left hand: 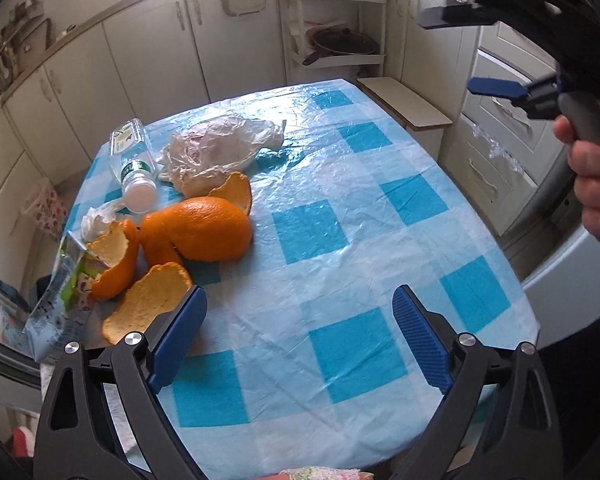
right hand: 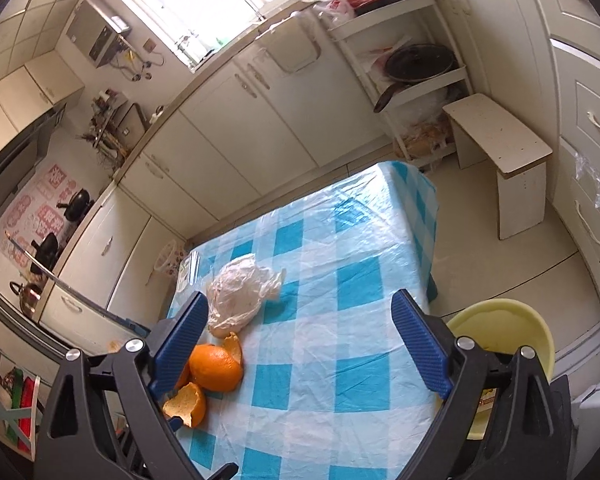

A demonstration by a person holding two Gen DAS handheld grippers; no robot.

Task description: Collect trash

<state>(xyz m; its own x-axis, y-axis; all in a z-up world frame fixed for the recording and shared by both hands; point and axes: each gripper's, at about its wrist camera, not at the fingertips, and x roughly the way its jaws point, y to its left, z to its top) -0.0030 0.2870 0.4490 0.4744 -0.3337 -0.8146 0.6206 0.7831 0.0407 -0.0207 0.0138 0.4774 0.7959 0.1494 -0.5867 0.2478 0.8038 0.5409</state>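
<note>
Orange peels (left hand: 197, 228) lie in a heap at the left of the blue-checked table (left hand: 360, 208), with an empty plastic bottle (left hand: 133, 162) on its side, a crumpled clear bag (left hand: 215, 148) and a snack wrapper (left hand: 65, 288) beside them. My left gripper (left hand: 300, 336) is open just above the near table edge, its left finger close to a peel piece. My right gripper (right hand: 300, 344) is open higher up, above the table; the peels (right hand: 215, 366) and bag (right hand: 239, 296) show by its left finger. It also appears at the upper right of the left wrist view, held by a hand (left hand: 592, 184).
A yellow basin (right hand: 504, 336) sits on the floor to the right of the table. A small white stool (right hand: 500, 148) and a shelf rack with a pan (right hand: 416, 64) stand beyond the table. Cream cabinets (right hand: 227, 128) line the walls.
</note>
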